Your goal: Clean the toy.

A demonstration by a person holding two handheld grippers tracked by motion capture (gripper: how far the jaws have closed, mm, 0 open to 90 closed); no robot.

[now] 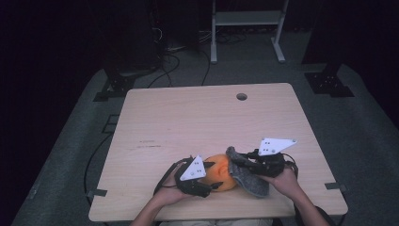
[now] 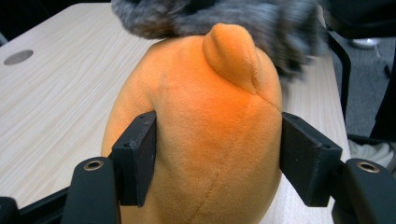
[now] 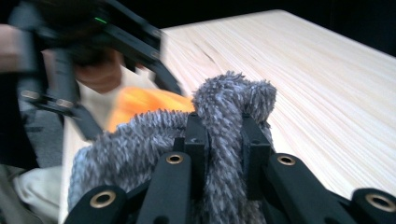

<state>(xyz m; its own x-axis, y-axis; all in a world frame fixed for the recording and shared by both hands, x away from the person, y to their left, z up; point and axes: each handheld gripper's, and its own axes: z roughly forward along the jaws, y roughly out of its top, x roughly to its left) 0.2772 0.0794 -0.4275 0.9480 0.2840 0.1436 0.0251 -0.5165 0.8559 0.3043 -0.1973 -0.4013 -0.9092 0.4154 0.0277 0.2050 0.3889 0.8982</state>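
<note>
The orange plush toy (image 2: pixel 205 135) sits near the worktop's (image 1: pixel 188 117) front edge, clenched between the left tongs (image 2: pixel 217 158); the right tongs (image 3: pixel 224 149) pinch a grey fuzzy cloth (image 3: pixel 154 144) touching its top; next likely comes drawing that cloth over the toy.

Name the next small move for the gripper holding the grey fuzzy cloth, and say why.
Probably draw the grey fuzzy cloth further over the orange plush toy. The right gripper pinches a fold of it, it already lies against the toy's top, and the left gripper clamps the toy's sides.
</note>
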